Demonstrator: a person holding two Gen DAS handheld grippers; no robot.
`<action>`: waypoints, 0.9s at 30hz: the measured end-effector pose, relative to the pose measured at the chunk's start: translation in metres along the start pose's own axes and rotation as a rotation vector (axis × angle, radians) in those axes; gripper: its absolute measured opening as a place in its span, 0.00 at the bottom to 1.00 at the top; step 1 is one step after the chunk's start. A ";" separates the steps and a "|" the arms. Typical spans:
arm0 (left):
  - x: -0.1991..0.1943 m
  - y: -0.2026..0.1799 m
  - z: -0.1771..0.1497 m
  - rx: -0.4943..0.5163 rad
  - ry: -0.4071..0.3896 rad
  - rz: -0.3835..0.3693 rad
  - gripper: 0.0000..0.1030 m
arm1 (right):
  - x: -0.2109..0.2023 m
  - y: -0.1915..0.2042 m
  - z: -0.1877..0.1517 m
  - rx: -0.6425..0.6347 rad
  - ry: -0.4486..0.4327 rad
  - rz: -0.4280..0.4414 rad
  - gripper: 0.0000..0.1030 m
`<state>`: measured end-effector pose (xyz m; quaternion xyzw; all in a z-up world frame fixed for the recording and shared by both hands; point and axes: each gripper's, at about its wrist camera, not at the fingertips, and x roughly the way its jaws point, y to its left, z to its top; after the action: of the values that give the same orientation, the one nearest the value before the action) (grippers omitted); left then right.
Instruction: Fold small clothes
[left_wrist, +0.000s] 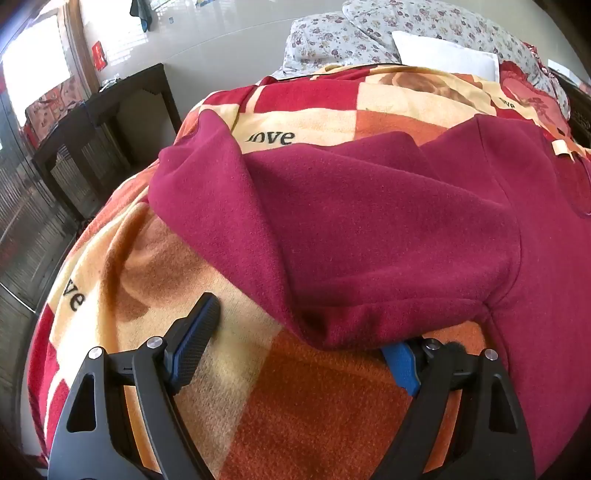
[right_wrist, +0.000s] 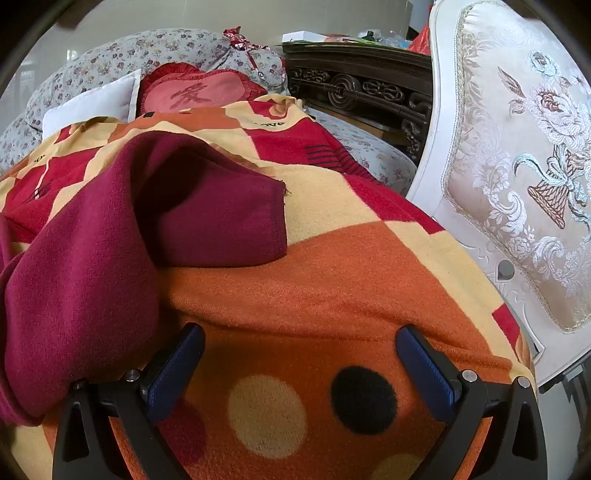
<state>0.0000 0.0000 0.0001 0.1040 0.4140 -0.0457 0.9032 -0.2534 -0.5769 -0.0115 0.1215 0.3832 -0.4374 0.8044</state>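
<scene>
Two hand-held grippers are hovering over a dark red fleece garment (left_wrist: 369, 229) that is lying spread across a checked orange, red and cream blanket (left_wrist: 303, 406) on a bed. The left gripper (left_wrist: 299, 343) is standing with its jaws wide apart, gripping nothing; one blue-padded finger (left_wrist: 195, 343) is resting over bare blanket, while the other is sitting partly tucked under the garment's near hem, its tip hidden by the cloth. A sleeve (left_wrist: 199, 162) is reaching out toward the left side of that view, beside the word "love" printed on the blanket. In the right wrist view, the right gripper (right_wrist: 299, 362) is likewise gaping open and holding nothing, both fingers poised above an orange patch of blanket (right_wrist: 314, 288) marked with cream and black dots. The garment (right_wrist: 85, 258) is lying just beside its left-hand finger, whether touching it cannot be told, and the other sleeve (right_wrist: 221, 218) is stretching flat across the blanket toward the middle of the view. A flower-print quilt (right_wrist: 110, 55), a white pillow (right_wrist: 92, 103) and a red heart-shaped cushion (right_wrist: 195, 92) are sitting at the head of the bed. A white chair with an embroidered back (right_wrist: 517, 166) is standing close by the bedside, with carved dark wooden furniture (right_wrist: 362, 88) behind it.
</scene>
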 end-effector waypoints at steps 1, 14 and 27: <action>0.000 0.000 0.000 0.003 0.000 0.003 0.81 | 0.000 0.000 0.000 0.000 0.000 0.000 1.00; -0.003 -0.004 0.003 0.015 0.029 0.020 0.81 | -0.002 0.002 0.001 0.006 0.000 0.000 1.00; -0.060 -0.024 -0.013 0.026 0.022 -0.089 0.81 | -0.002 0.007 0.000 -0.001 -0.008 -0.056 1.00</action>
<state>-0.0529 -0.0209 0.0342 0.0979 0.4276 -0.0900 0.8941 -0.2489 -0.5711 -0.0110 0.1086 0.3836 -0.4600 0.7934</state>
